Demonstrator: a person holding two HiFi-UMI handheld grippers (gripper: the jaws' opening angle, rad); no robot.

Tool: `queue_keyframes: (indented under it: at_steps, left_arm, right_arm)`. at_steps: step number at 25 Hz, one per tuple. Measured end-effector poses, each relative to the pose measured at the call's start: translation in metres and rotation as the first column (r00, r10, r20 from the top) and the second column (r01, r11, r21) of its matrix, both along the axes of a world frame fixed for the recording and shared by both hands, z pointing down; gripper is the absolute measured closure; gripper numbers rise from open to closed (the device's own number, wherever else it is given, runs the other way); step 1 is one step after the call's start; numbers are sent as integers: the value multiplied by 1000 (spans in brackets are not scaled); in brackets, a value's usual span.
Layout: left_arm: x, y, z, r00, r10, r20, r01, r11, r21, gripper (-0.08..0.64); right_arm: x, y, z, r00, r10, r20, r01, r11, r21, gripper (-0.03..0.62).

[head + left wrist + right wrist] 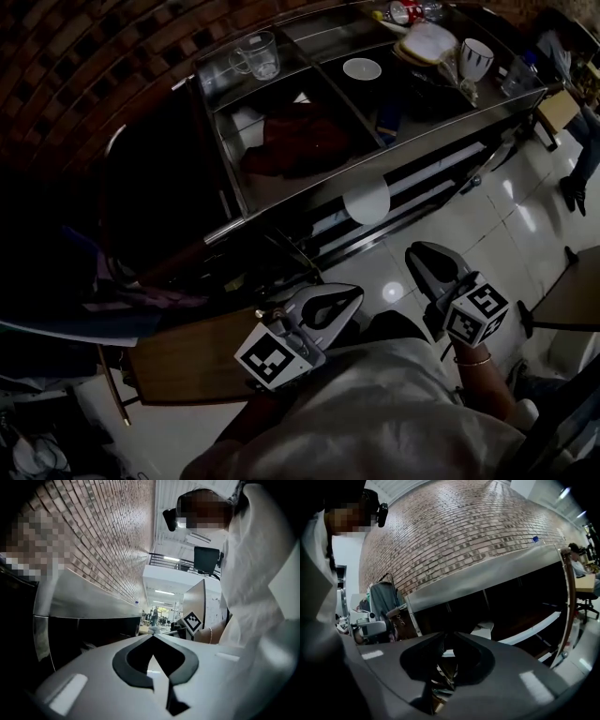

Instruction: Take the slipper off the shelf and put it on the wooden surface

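A white, rounded thing that looks like the slipper [367, 202] lies on a lower level of the dark metal shelf unit [281, 192]; in the right gripper view the slipper [483, 630] shows white just beyond the jaws. The wooden surface [187, 361] is a low brown top at the lower left, beside my left gripper. My left gripper [354, 292] is held close to my body with its tips together and nothing between them [153, 637]. My right gripper [415, 251] hangs over the tiled floor short of the shelf, jaws together and empty [449, 634].
On the shelf's top stand a glass mug [258, 54], a white plate [362, 68] and a striped cup [475, 58]; a dark red cloth [300, 136] lies one level down. A brick wall [464, 536] backs the shelf. A seated person [581, 141] is at the right.
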State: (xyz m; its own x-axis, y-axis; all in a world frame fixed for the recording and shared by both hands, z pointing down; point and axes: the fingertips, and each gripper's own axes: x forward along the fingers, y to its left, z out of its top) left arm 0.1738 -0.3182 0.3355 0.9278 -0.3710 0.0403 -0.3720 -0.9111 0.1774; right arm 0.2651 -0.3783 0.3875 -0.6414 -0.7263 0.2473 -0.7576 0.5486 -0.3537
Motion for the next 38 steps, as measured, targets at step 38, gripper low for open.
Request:
queue_keyframes:
  at_steps: [38]
  left_arm:
    - [22, -67, 41, 996, 57, 74, -58, 998, 6, 566]
  right_arm:
    - [9, -137, 140, 994, 98, 49, -84, 970, -229, 560]
